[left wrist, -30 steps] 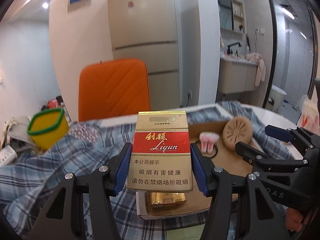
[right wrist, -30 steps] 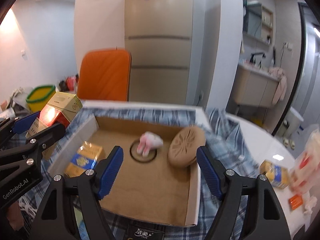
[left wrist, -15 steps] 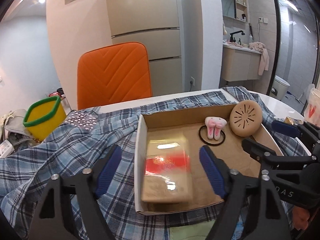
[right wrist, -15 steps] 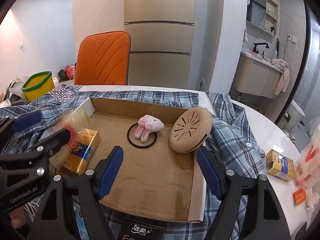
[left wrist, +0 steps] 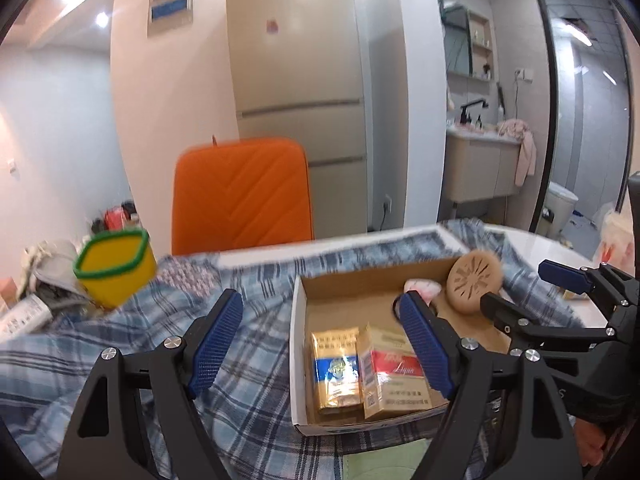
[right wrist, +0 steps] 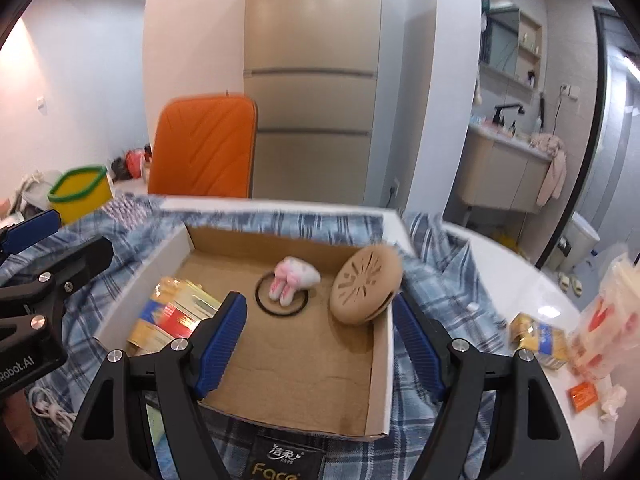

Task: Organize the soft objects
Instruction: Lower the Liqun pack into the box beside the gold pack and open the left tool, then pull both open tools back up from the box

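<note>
A shallow cardboard box lies on a blue plaid cloth. Inside it lie a red-and-gold cigarette pack beside a gold-and-blue pack, a pink-and-white bunny toy on a black ring, and a round tan pad leaning on the right wall. My left gripper is open and empty, over the box's left edge. My right gripper is open and empty above the box's front.
An orange chair stands behind the table. A yellow bin with a green rim sits at the left. A small gold pack, snack bags and an orange packet lie on the white table at right.
My left gripper opened and let go of the red-and-gold pack, which now lies in the box beside the gold-and-blue pack. The left gripper drew back and left.
</note>
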### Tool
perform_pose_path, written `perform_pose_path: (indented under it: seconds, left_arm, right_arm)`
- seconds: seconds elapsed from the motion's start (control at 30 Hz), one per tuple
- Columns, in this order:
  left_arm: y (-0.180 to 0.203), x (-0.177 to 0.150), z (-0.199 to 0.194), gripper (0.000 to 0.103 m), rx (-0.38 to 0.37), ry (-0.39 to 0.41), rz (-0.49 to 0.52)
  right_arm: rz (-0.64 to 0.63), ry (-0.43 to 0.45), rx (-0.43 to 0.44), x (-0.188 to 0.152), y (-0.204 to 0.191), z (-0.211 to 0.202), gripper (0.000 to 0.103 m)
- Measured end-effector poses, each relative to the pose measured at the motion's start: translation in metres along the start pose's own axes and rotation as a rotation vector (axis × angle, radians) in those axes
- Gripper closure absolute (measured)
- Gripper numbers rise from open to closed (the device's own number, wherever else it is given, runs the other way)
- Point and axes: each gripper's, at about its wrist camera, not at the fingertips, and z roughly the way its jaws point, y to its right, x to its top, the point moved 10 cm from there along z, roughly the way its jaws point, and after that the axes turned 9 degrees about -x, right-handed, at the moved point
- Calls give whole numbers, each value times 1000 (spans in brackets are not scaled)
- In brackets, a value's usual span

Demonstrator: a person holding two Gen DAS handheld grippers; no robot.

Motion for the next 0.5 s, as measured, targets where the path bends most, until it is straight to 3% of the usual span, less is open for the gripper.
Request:
perform_pose_path:
  seconds: [0.1, 0.43, 0.47, 0.5]
  left_arm:
    - [0, 13, -27, 23, 25, 95, -4]
    - [9, 13, -90, 23, 4, 225, 43]
    - [10, 10, -95, 22, 0, 236, 49]
    - [11, 6, -100, 14, -3, 248, 55]
  right_arm:
    - [11, 54, 0, 10, 4, -26, 25]
    - [7, 153, 16, 8, 4, -88, 25]
    - [15, 158, 11, 5, 5, -93, 25]
    - [21, 160, 7, 4, 7, -95, 25]
